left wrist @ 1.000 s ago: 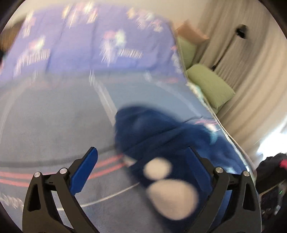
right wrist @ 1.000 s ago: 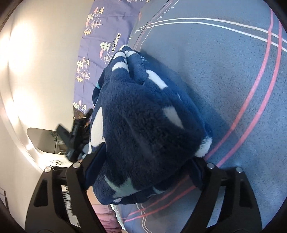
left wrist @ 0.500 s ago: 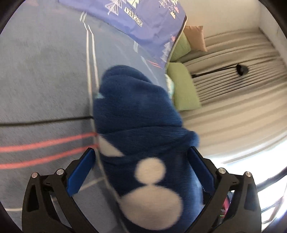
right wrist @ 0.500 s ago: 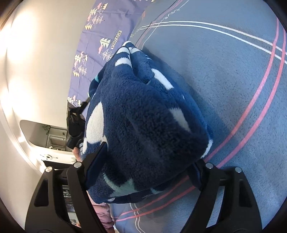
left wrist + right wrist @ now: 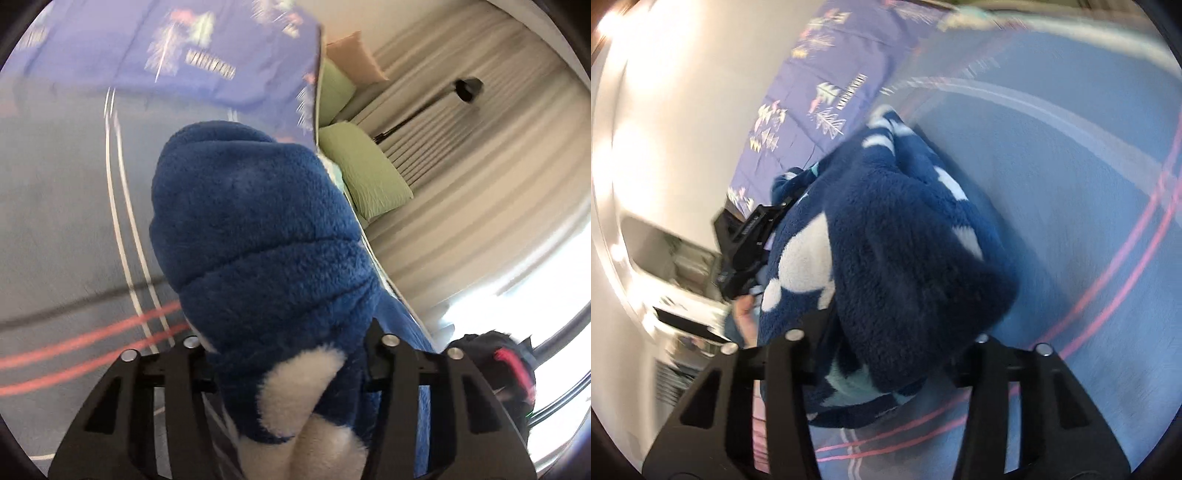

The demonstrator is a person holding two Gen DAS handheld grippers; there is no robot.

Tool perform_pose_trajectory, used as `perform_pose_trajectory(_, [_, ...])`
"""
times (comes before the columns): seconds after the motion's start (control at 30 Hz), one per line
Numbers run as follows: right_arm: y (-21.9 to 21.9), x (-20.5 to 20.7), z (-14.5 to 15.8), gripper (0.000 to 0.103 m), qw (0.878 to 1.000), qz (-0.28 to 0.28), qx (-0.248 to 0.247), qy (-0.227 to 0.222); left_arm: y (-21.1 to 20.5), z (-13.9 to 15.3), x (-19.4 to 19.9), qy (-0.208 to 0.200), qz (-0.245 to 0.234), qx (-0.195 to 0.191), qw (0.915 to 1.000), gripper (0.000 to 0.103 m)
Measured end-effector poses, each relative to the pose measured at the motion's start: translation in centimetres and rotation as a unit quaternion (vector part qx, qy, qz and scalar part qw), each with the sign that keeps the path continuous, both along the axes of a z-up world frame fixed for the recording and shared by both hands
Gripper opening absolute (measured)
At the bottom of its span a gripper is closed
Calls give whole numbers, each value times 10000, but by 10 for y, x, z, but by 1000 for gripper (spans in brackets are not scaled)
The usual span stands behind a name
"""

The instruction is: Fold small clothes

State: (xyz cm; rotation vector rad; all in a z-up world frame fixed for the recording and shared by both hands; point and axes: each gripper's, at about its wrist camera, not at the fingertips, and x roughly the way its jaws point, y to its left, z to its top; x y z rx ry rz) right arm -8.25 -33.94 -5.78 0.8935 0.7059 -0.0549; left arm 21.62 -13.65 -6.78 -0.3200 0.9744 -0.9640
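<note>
A dark blue fleece garment (image 5: pixel 258 221) with white patches lies bunched on the blue-grey bed cover (image 5: pixel 55 221). My left gripper (image 5: pixel 288 343) has its jaws closing on one end of it, and the fabric fills the gap between them with a white patch bulging out. In the right wrist view the same garment (image 5: pixel 905 258) fills the middle. My right gripper (image 5: pixel 886 343) is closing on its near end, with fleece pressed between the jaws. The left gripper (image 5: pixel 746 243) and a hand (image 5: pixel 742 314) show at the garment's far left side.
The bed cover (image 5: pixel 1089 221) carries pink and white stripes. A purple sheet with tree prints (image 5: pixel 184 55) lies beyond. Green pillows (image 5: pixel 365 173), a floor lamp (image 5: pixel 465 88) and pale curtains (image 5: pixel 480 203) stand past the bed edge. A black bag (image 5: pixel 506 369) sits low right.
Both grippers' jaws have narrowed from wide apart to pinching the fleece. The right view has rolled and risen, with the garment's near end lifting. The left gripper has pushed further onto the bundle.
</note>
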Motion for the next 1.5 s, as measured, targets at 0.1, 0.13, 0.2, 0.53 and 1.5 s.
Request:
perform_pose_trajectory(0.1, [-16,33,28,38,9990,148,-394,-157,13,42,4,-472,214,-23,9987,49])
perform_pose_trajectory(0.13, [-25,54,40,38,9978,288,-527,-274,20,54,5,-599,282,-29,9978,49])
perform_pose_trajectory(0.2, [-40,87,54,38,9960,466,-622,-450,27,83,15,-914,484,-6,9946,49])
perform_pose_trajectory(0.53, [-52,333,100,38,9733,1681,-1240,-946,82,160,133,-1479,1953,332,9690,49])
perform_pose_trajectory(1.5, [41,311,32,82,9440,1154,-3087,-171,121,33,122,-1565,2755,2234,9218,99])
